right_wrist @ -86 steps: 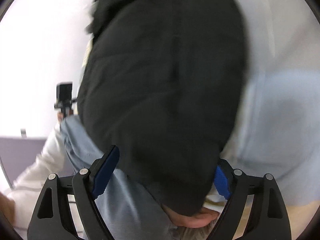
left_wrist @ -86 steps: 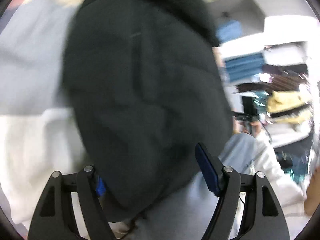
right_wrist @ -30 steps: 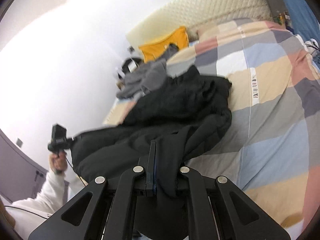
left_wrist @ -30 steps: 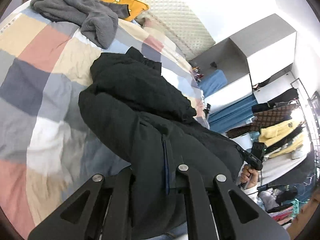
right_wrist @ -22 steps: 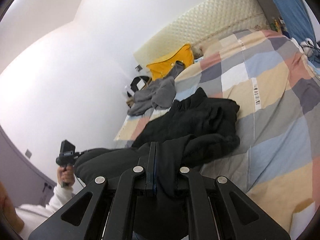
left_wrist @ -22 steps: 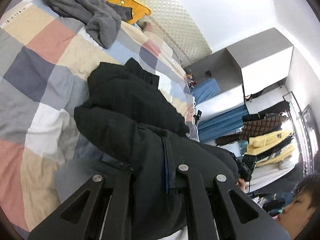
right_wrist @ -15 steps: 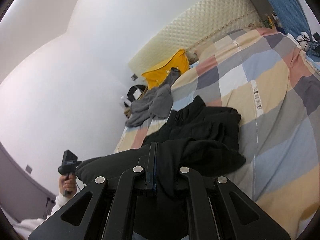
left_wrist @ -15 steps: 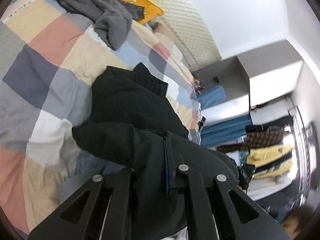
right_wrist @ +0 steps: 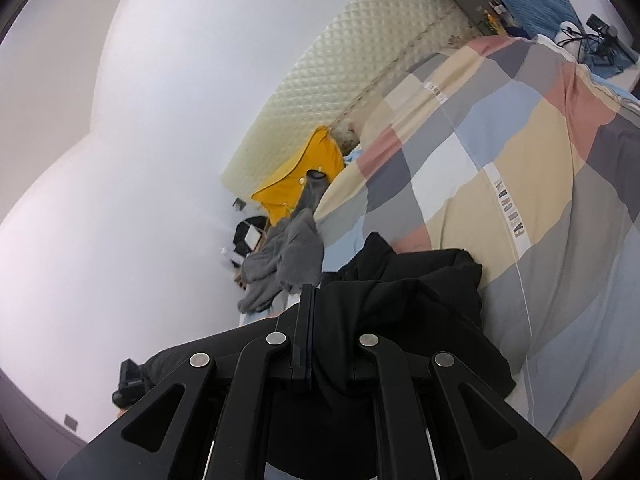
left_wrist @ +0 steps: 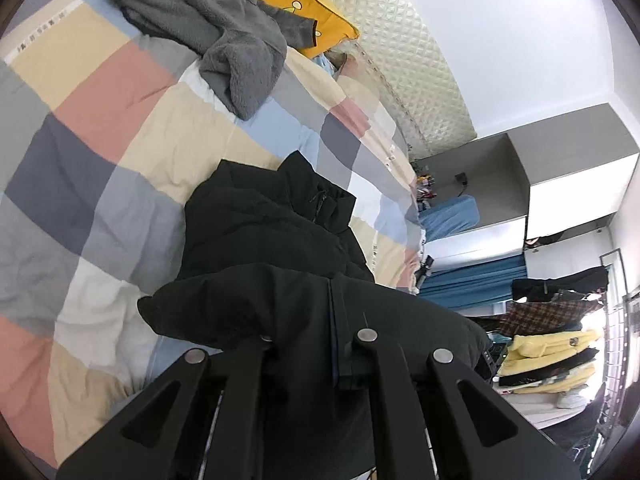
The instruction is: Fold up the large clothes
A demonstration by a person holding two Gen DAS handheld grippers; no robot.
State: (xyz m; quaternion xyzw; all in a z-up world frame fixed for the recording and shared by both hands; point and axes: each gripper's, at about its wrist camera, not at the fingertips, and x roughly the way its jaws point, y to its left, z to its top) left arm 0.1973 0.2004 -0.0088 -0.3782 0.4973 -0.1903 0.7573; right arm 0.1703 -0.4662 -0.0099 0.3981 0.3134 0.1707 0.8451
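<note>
On the bed's checked quilt (left_wrist: 132, 128) lies the black padded jacket (left_wrist: 264, 236), its near edge lifted. Left tongs (left_wrist: 335, 344) and right tongs (right_wrist: 306, 340) are each clamped tight on a fold of that edge. Beyond it rest a grey fleece garment (left_wrist: 224, 44) and a yellow pillow (left_wrist: 308, 8).

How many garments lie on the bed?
2: a black jacket near the foot, its near edge lifted by both grippers, and a grey fleece by the yellow pillow. Others may be hidden.
</note>
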